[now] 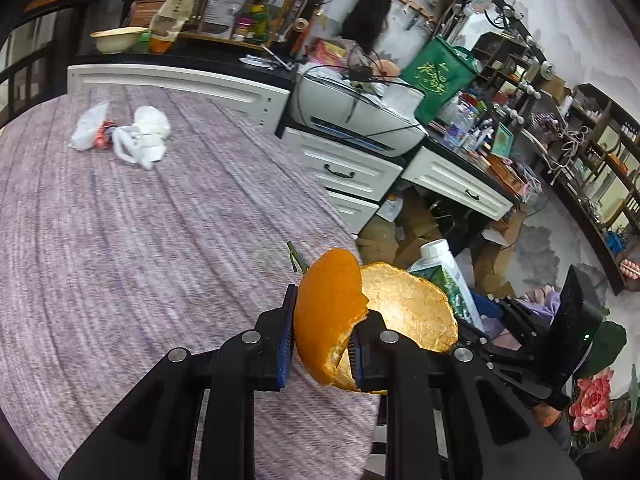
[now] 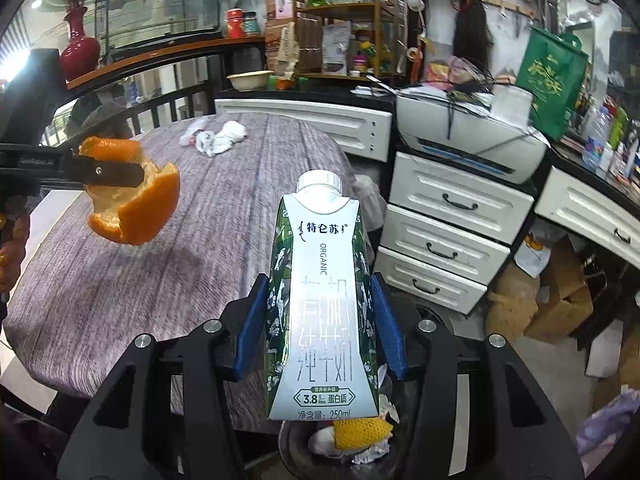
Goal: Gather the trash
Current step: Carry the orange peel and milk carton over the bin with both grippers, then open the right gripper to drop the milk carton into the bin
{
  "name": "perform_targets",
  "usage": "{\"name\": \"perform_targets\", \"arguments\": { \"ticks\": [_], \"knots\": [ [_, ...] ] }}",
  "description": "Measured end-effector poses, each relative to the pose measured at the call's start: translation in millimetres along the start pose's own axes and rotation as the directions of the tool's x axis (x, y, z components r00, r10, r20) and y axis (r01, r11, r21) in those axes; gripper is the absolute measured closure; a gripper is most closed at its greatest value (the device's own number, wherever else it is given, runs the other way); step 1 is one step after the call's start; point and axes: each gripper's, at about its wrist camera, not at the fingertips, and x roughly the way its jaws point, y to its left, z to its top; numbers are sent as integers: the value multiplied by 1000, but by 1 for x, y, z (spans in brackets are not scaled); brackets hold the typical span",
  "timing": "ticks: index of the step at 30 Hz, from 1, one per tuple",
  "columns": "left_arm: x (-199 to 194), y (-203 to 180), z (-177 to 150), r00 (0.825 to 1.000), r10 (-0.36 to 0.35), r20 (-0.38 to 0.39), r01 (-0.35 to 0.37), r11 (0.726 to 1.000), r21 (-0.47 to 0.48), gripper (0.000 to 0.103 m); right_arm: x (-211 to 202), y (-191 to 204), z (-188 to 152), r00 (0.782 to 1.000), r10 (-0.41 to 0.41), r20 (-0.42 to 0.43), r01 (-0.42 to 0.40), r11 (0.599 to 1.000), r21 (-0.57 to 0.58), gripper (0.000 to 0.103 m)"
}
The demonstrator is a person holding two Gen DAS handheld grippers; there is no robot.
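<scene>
My left gripper [image 1: 320, 344] is shut on an orange peel [image 1: 332, 312] and holds it in the air past the table's near right edge; the peel also shows in the right wrist view [image 2: 136, 204]. My right gripper [image 2: 320, 320] is shut on a white and green milk carton [image 2: 322, 300], upright, above a dark trash bin [image 2: 292, 450] that holds crumpled paper and a yellow foam net. The carton also shows in the left wrist view [image 1: 444, 276]. Crumpled white tissues and a plastic wrapper [image 1: 124, 132] lie at the far side of the table.
The table has a purple-grey woven cloth [image 1: 140, 260]. White drawer cabinets [image 2: 448, 240] with a printer [image 1: 360, 120] on top stand to the right. Cardboard boxes [image 2: 560, 300] lie on the floor. Cluttered shelves line the back and right.
</scene>
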Motion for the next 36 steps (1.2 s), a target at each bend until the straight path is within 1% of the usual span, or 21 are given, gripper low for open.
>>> {"name": "perform_targets", "arguments": {
  "ticks": [4, 8, 12, 13, 16, 18, 22, 27, 30, 31, 33, 34, 36],
  "knots": [
    [9, -16, -2, 1000, -25, -14, 25, 1000, 19, 81, 5, -19, -16, 999, -27, -40, 29, 998, 62, 52],
    [20, -32, -4, 998, -43, -36, 45, 998, 46, 81, 19, -35, -30, 996, -42, -83, 51, 993, 104, 52],
    [28, -47, -7, 997, -57, -57, 61, 995, 73, 81, 41, -47, -46, 988, -62, -144, 81, 988, 131, 52],
    [30, -51, -8, 996, -61, -63, 66, 995, 81, 81, 51, -51, -53, 983, -65, -174, 91, 986, 143, 52],
    [34, -58, -11, 995, -67, -74, 74, 993, 94, 81, 70, -61, -67, 971, -61, -230, 104, 977, 184, 52],
    [37, -62, -13, 994, -70, -82, 78, 992, 102, 81, 82, -67, -78, 960, -61, -273, 120, 972, 204, 52],
    [42, -67, -14, 993, -77, -92, 87, 990, 109, 81, 97, -74, -95, 945, -64, -321, 143, 963, 229, 52],
    [48, -72, -18, 991, -85, -106, 97, 989, 114, 81, 110, -78, -109, 930, -77, -360, 172, 956, 239, 52],
    [52, -77, -19, 990, -86, -115, 100, 987, 123, 81, 118, -84, -119, 920, -76, -384, 189, 945, 267, 51],
    [53, -79, -19, 989, -86, -117, 101, 987, 127, 81, 119, -85, -121, 918, -75, -389, 193, 943, 273, 50],
    [56, -84, -20, 989, -84, -123, 101, 985, 142, 81, 118, -88, -124, 915, -86, -393, 210, 935, 284, 34],
    [58, -86, -20, 989, -82, -127, 101, 983, 152, 81, 116, -89, -123, 919, -92, -383, 215, 932, 291, 32],
    [62, -89, -21, 988, -78, -134, 100, 982, 163, 81, 111, -93, -120, 924, -88, -371, 211, 929, 305, 31]
  ]
}}
